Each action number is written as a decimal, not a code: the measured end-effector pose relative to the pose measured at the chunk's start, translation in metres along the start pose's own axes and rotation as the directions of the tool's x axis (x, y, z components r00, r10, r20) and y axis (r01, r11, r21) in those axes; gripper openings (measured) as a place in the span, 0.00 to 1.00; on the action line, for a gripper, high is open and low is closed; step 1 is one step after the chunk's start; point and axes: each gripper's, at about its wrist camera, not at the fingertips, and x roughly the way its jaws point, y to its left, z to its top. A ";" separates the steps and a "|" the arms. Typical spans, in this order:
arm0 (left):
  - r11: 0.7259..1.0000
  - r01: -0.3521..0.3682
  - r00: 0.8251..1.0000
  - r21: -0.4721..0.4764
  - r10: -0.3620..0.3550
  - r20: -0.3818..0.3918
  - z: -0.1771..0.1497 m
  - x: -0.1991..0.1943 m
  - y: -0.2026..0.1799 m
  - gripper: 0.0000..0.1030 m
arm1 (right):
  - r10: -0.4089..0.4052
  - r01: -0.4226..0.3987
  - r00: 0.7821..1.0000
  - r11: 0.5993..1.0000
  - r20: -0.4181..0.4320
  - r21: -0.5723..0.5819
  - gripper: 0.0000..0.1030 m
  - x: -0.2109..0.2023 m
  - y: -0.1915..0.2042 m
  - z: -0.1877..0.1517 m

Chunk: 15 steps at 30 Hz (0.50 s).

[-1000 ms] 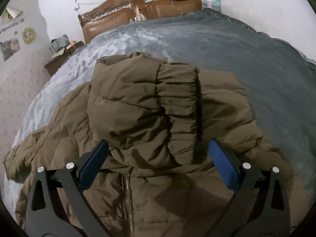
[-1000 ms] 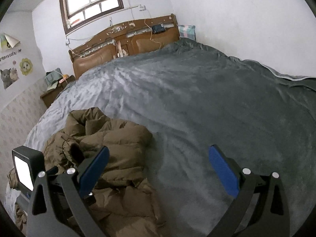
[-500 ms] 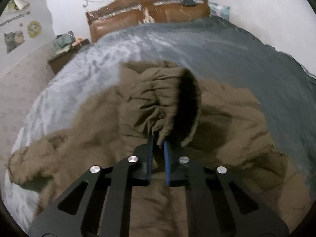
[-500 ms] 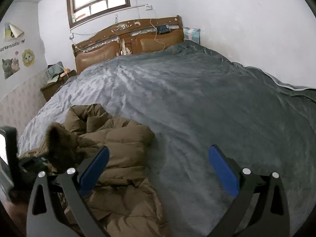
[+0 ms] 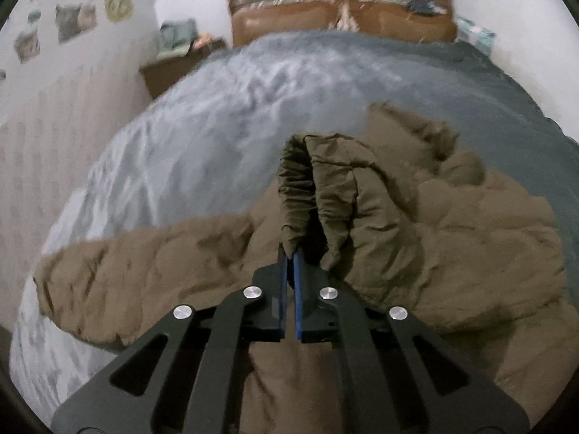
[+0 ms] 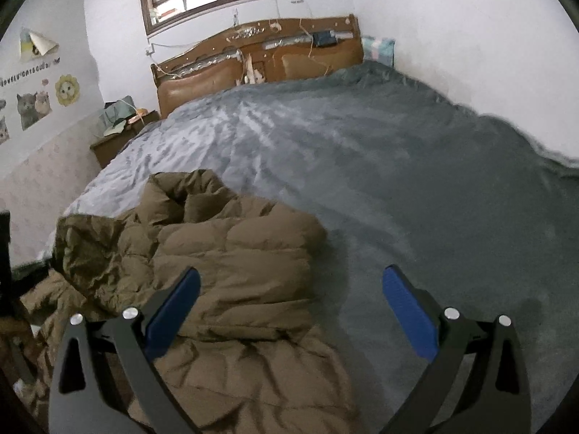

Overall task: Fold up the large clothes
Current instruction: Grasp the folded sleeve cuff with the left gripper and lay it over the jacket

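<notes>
The left tongs [image 5: 290, 256] are clamped on the gathered cuff [image 5: 295, 195] of the brown puffer jacket [image 5: 470, 238], lifting that sleeve end above the rest of the garment. The right tongs [image 6: 289, 300] are spread wide and grip nothing, hovering over the jacket's right edge. The jacket lies crumpled on the near left part of the bed [image 6: 416, 166], on its grey blanket. The left view is blurred, so how much cloth sits between the pads is unclear. Beyond stands a wooden headboard [image 6: 260, 61].
</notes>
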 end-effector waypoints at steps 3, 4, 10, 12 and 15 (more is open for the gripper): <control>1.000 0.006 0.999 -0.006 -0.006 -0.054 -0.012 0.024 0.011 0.07 | -0.002 0.002 0.999 1.000 -0.034 0.011 0.98 0.029 0.005 -0.009; 1.000 -0.013 0.997 0.005 0.014 -0.073 -0.013 0.034 0.014 0.17 | -0.019 0.019 0.998 1.000 -0.062 0.006 0.98 0.039 0.007 -0.012; 0.996 -0.084 0.986 0.018 0.085 -0.146 -0.020 0.069 0.042 0.95 | -0.086 0.090 0.990 0.995 -0.114 0.034 0.98 0.053 0.005 -0.022; 0.996 -0.088 0.985 -0.002 0.086 -0.148 -0.023 0.066 0.055 0.96 | -0.099 0.101 0.990 0.995 -0.100 0.021 0.98 0.049 0.010 -0.019; 0.994 -0.082 0.990 -0.069 0.074 -0.121 -0.031 0.046 0.077 0.96 | -0.087 0.088 0.995 0.996 -0.049 0.016 0.98 0.033 0.019 -0.013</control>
